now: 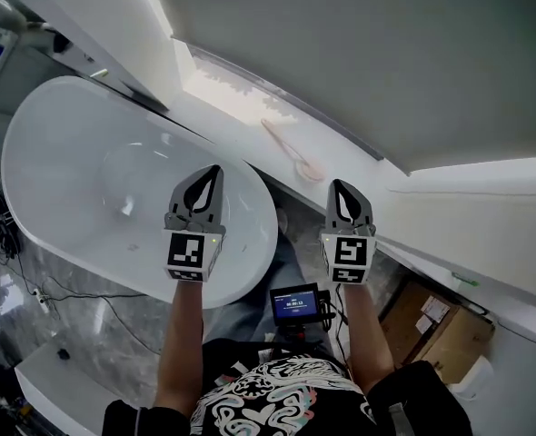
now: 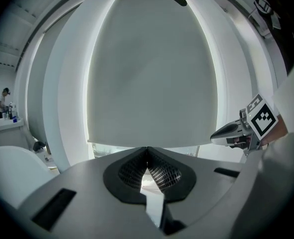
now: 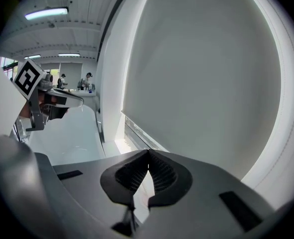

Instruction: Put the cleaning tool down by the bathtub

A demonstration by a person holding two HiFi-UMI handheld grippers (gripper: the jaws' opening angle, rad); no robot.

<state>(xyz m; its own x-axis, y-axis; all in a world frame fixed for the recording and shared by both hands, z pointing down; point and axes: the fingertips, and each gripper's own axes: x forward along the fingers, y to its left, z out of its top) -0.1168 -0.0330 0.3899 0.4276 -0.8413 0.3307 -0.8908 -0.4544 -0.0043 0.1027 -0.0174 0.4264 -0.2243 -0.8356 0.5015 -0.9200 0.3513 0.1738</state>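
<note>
Pinkish, the long-handled brush (image 1: 291, 150) lies on the white ledge (image 1: 218, 116) at upper centre, just beyond the tub (image 1: 59, 153), while left claw (image 1: 217, 169) and right claw (image 1: 339, 185) hang mid-frame clenched on nothing, so the placing looks done.

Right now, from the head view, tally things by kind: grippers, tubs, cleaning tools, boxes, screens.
Grippers: 2, the left gripper and the right gripper, both shut and empty
White bathtub: 1
Pink long-handled cleaning tool, on the ledge behind the tub: 1
Cardboard box: 1
Small display screen: 1
Total: 6
</note>
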